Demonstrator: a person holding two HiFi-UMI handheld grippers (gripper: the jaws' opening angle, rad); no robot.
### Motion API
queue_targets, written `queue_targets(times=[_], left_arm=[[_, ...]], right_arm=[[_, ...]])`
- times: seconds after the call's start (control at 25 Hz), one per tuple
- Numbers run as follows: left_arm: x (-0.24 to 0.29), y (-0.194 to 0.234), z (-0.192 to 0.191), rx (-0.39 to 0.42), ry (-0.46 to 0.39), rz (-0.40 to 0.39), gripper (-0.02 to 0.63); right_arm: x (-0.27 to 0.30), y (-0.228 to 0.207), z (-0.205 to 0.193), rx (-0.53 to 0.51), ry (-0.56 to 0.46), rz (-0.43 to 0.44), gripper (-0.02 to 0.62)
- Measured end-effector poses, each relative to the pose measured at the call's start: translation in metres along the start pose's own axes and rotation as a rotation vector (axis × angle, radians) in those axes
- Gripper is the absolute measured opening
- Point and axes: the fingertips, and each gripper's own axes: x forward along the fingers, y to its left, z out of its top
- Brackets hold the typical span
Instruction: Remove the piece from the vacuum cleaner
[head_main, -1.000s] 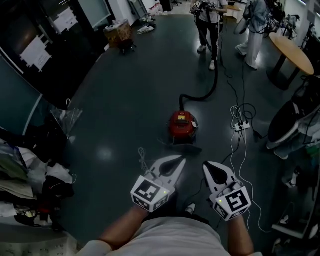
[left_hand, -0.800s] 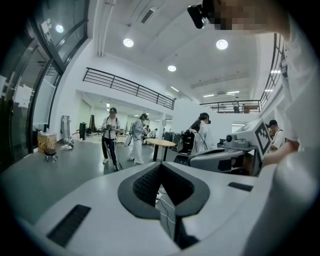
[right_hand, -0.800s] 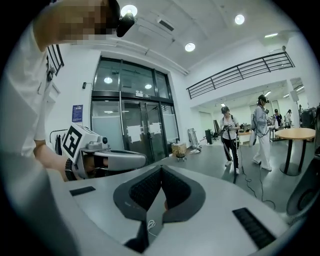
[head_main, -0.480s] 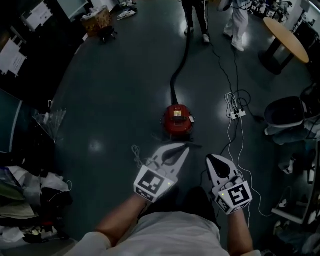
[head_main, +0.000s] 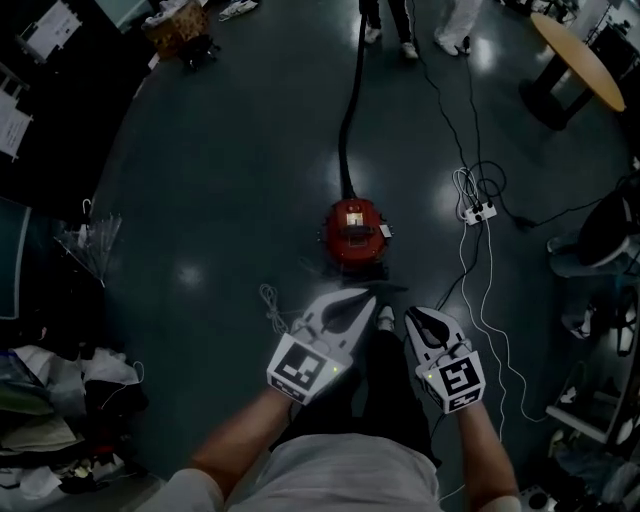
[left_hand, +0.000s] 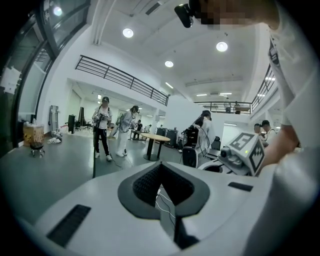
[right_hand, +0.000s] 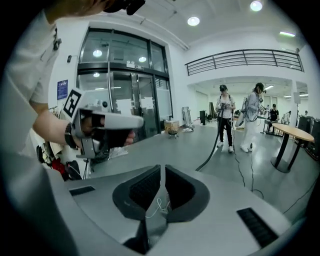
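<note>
The red canister vacuum cleaner (head_main: 352, 232) stands on the dark floor ahead of me, and its black hose (head_main: 349, 110) runs away toward the people at the far end. The left gripper (head_main: 366, 296) hangs just short of the vacuum's near side, jaws together and empty. My right gripper (head_main: 413, 316) is beside it, a little nearer to me, also shut on nothing. In the left gripper view the pads (left_hand: 145, 182) meet at the tip and only the hose (left_hand: 94, 160) shows. The right gripper view shows the pads (right_hand: 145, 187) closed, the hose (right_hand: 210, 152) beyond, and the vacuum body hidden.
A white power strip (head_main: 478, 212) with trailing cables lies right of the vacuum. A thin white cable (head_main: 272, 305) lies left of my left gripper. A round table (head_main: 578, 60) and people's legs (head_main: 385, 20) are at the far end, clutter (head_main: 60, 400) at my left.
Both grippers have sunk and come forward toward the vacuum, which now sits closer in the head view. The right gripper has drawn nearer to the left one. Both stay shut.
</note>
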Motion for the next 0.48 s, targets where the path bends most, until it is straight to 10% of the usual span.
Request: queue_targets(times=[0.48], left_arm=[[0.092,0.057,-0.090,-0.081,0.035,0.028,0.005]], right_arm=[[0.142,-0.078,-0.183,-0.162,0.260,0.110,0.029]])
